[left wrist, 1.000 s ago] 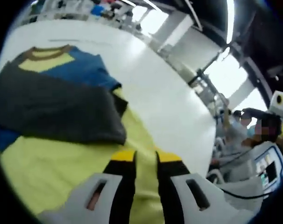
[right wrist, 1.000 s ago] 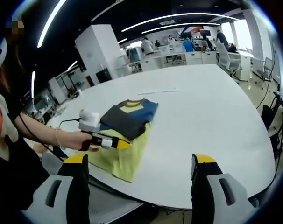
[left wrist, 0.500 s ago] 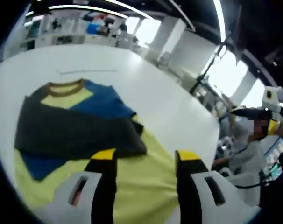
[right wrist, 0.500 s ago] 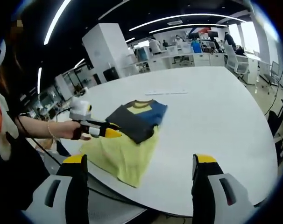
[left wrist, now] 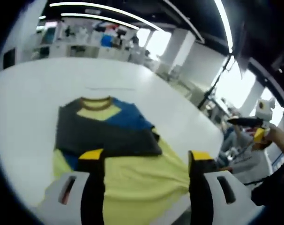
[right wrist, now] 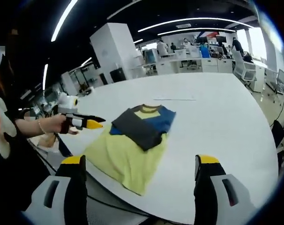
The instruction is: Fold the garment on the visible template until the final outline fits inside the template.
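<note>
In the right gripper view, we see at far left a person's hand (right wrist: 52,124) holding the left gripper (right wrist: 89,123) in the air above the near left edge of the white tabletop (right wrist: 217,122), just left of the T-shirt (right wrist: 132,145) and apart from it; its yellow tips read as close together from here. In its own view the left gripper (left wrist: 144,161) stands released, jaws spread wide with nothing between them. The T-shirt (left wrist: 118,154) lies flat on the tabletop (left wrist: 34,98) near its front edge: yellow body toward us, a dark grey sleeve folded across the chest, blue shoulder and brown collar on the far side. At right, the right gripper (right wrist: 141,164) is released too, jaws wide and empty, held back from the tabletop. Office desks and chairs fill the far background.
</note>
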Tool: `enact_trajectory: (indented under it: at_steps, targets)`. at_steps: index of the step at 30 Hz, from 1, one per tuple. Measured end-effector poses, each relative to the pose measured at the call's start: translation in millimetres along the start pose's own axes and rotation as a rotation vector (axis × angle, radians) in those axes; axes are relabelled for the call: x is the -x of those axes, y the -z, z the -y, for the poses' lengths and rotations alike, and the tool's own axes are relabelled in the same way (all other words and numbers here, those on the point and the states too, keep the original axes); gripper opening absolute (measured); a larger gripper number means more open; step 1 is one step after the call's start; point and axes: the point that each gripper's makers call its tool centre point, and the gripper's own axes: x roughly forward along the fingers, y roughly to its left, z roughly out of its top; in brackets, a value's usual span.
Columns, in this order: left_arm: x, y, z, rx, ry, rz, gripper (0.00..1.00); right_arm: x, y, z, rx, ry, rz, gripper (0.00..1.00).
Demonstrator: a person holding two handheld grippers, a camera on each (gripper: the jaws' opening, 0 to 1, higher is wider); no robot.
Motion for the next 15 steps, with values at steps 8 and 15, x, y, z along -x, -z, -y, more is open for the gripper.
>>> enact_trajectory:
  at_steps: [8,15]
  targets:
    - [48.5,-2.7,-16.0,-0.001,-0.059,0.038,0.83,-6.1,-5.0,-10.6,0.031,-0.022,-0.004,0.99]
    - [99.8,2.1,-25.5,0.025,-0.107,0.075,0.86,-7.1,-10.3,-18.4,0.050,-0.033,-0.001,0.99]
